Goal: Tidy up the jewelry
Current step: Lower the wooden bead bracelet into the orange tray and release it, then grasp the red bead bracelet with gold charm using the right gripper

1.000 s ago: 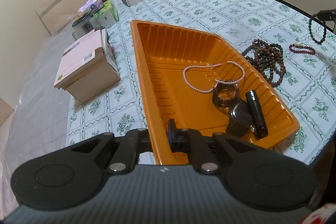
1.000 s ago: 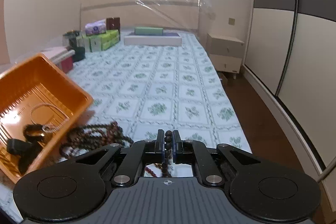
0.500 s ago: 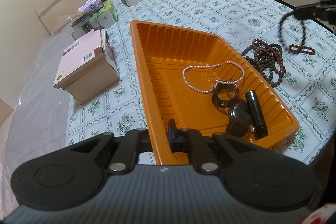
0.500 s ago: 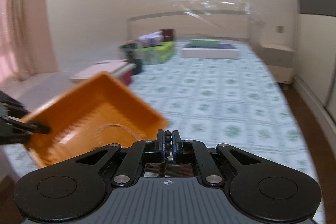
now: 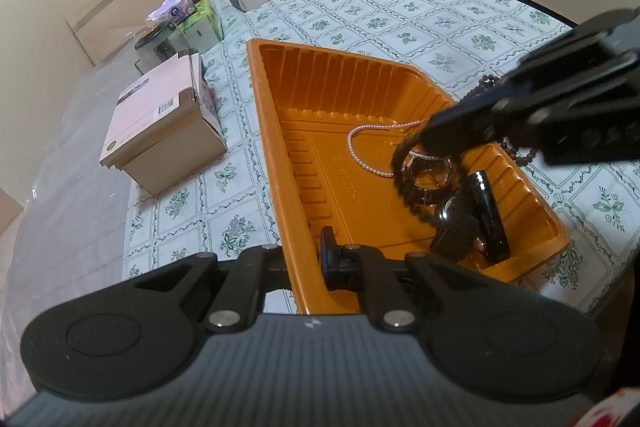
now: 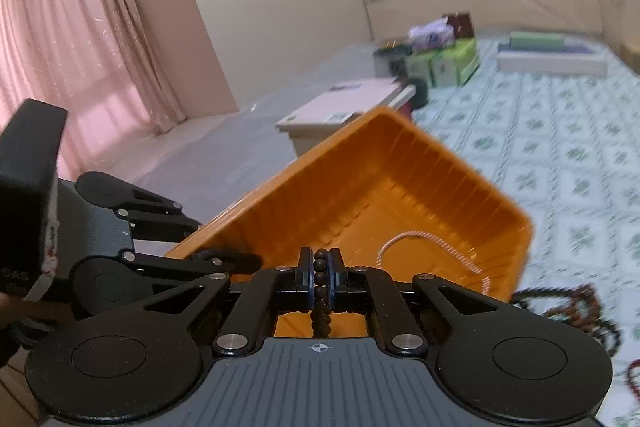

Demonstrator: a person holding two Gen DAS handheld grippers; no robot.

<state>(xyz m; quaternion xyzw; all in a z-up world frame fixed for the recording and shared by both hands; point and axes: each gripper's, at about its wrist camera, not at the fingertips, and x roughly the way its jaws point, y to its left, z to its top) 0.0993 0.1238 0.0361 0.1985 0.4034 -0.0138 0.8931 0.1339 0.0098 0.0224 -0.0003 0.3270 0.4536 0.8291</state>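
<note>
Right gripper (image 6: 319,281) jaws clamp the dark round-bead bracelet (image 5: 408,183), its loop hanging straight down over the ribbed orange plastic tray (image 5: 320,131). Left gripper (image 5: 306,261), at tray's 7 o'clock, jaws pinched on the near rim.

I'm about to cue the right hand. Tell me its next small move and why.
Probably open the right gripper to drop the black bead bracelet. It is pinched shut on the beads, whose loop hangs over the orange tray beside the pearl necklace, while the left gripper clamps the tray's rim.
</note>
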